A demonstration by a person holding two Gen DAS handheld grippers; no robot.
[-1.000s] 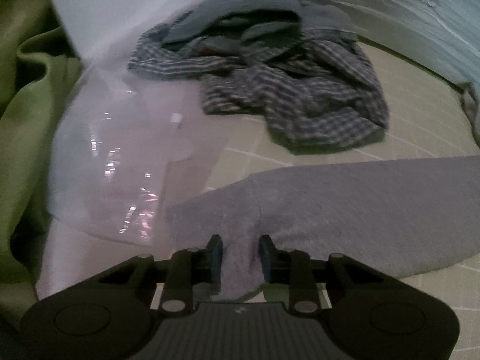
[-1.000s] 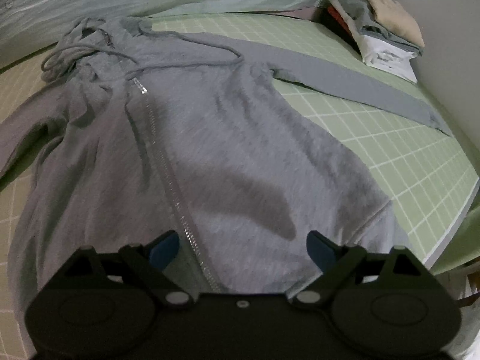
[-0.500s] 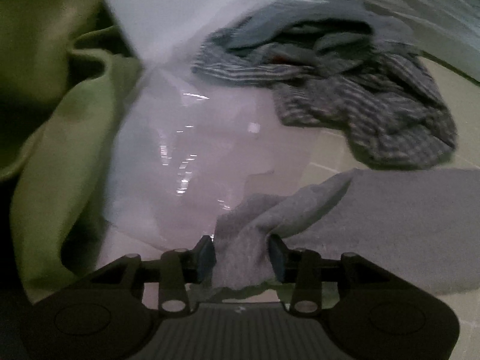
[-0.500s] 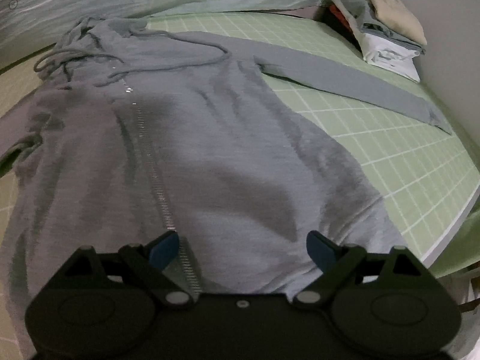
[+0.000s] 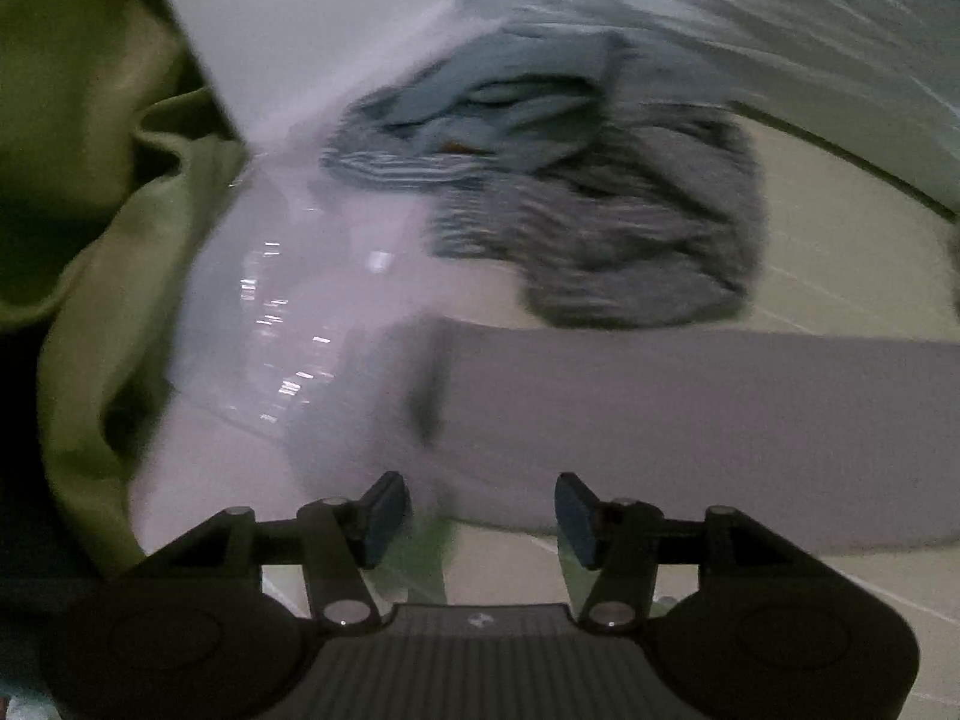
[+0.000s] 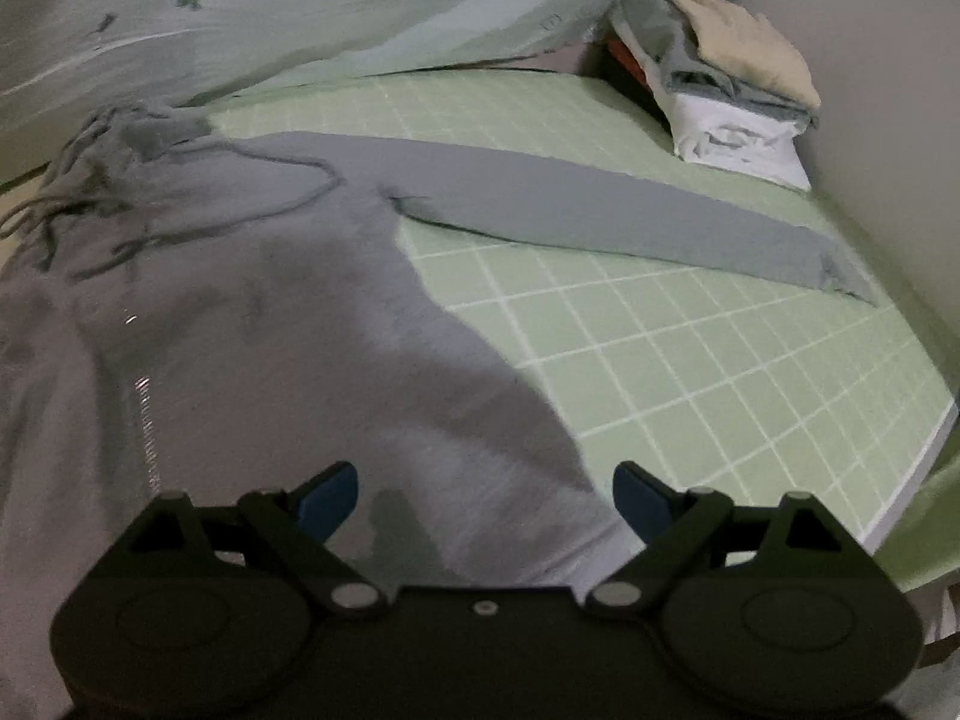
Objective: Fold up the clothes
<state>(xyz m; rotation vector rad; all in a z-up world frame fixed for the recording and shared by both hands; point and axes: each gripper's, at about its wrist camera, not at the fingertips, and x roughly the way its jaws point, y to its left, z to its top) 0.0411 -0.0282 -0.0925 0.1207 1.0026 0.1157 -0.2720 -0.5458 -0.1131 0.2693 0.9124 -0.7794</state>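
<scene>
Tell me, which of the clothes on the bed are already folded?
The small stack by the wall in the far right corner. The grey hoodie lies spread flat, and the checked shirt is a crumpled heap.

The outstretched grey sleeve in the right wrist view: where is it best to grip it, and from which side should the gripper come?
Probably the cuff end of the sleeve: it lies flat and free on the green grid mat, nothing covering it. Come from above, at its far right tip.
</scene>
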